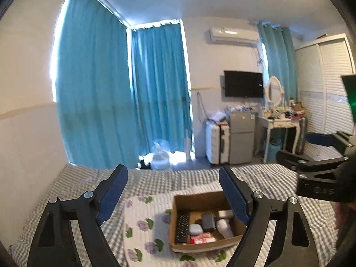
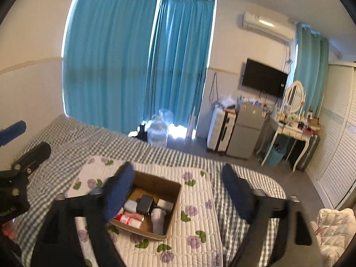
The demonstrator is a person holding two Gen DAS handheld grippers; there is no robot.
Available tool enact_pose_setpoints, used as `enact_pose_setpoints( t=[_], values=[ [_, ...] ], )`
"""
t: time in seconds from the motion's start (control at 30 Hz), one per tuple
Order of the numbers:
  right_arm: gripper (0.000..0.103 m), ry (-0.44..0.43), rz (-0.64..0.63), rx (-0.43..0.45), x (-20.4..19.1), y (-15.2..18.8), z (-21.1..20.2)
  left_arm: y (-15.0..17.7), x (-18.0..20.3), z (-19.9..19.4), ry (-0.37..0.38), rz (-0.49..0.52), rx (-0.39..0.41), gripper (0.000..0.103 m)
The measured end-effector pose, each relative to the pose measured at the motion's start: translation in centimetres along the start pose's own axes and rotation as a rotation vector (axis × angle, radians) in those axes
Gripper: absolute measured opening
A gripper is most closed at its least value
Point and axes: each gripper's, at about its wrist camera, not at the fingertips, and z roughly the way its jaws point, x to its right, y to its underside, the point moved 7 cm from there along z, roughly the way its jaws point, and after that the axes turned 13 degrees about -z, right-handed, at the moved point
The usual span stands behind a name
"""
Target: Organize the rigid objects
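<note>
The left gripper [image 1: 173, 191] is spread wide with nothing in it; the right gripper [image 2: 178, 191] is spread wide and empty too. The cardboard box [image 1: 178, 202] sits on the flowered mat [image 1: 142, 218] on the bed [image 1: 66, 187]; it lies below and in front of both grippers, well apart from them. Inside lie a black remote [image 1: 182, 227], a dark little case [image 1: 208, 221], a white bottle [image 1: 224, 228] and a pink pack [image 1: 202, 238]; the remote's long side runs front to back. I think both grippers are about as near; nothing seems left outside the box.
</note>
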Motion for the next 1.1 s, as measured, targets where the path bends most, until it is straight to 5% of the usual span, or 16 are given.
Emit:
enact_pose_setpoints(
  t=[0.23,0.7,1.1],
  values=[
    [0.103,0.000,0.036,0.029,-1.4,2.4,-0.8,2.6,-2.5,0.5,-0.066,0.012,0.061,0.093],
    [0.103,0.038,0.103,0.022,-2.7,10.3,5.4,9.9,-4.2,5.4,-0.076,-0.067,-0.054,0.095],
    [0.103,0.046,0.111,-0.061,-4.0,16.6,9.9,15.7,-3.7,7.0,-0.096,0.004,-0.107,0.095]
  ],
)
